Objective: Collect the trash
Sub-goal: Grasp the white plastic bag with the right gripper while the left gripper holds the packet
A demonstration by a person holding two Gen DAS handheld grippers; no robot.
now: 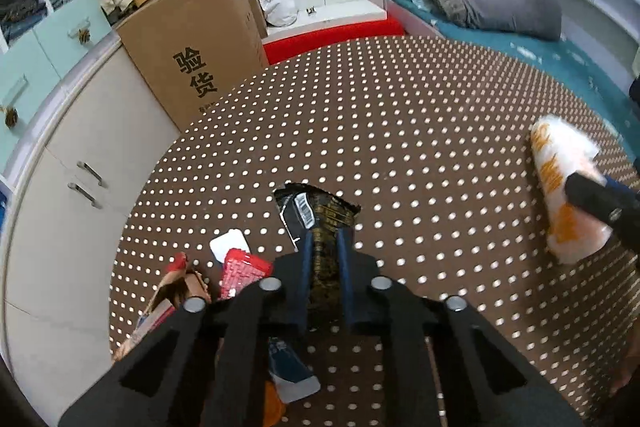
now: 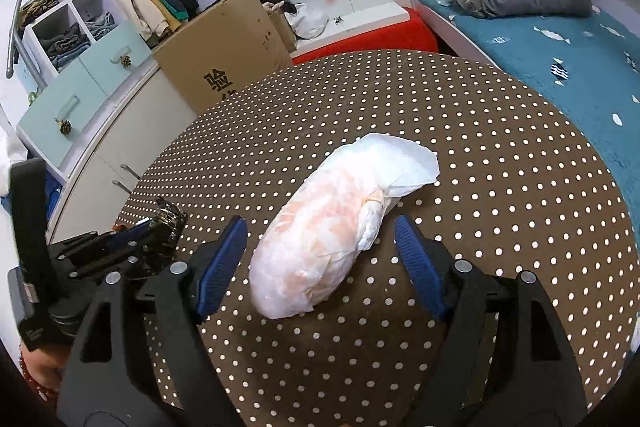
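With my left gripper (image 1: 325, 239) pinching the black wrapper (image 1: 320, 215) and my right gripper (image 2: 320, 255) spread around the white bundle (image 2: 332, 239) on the dotted table (image 2: 500, 207), off-centre closure may squeeze the bundle out sideways.

The left gripper (image 1: 325, 247) has its fingers clamped nearly together, while the right gripper (image 2: 320, 247) is spread wide.

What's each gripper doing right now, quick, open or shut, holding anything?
Left gripper: shut on the black wrapper.
Right gripper: open, jaws on either side of the white bag on the dotted table, not gripping it.
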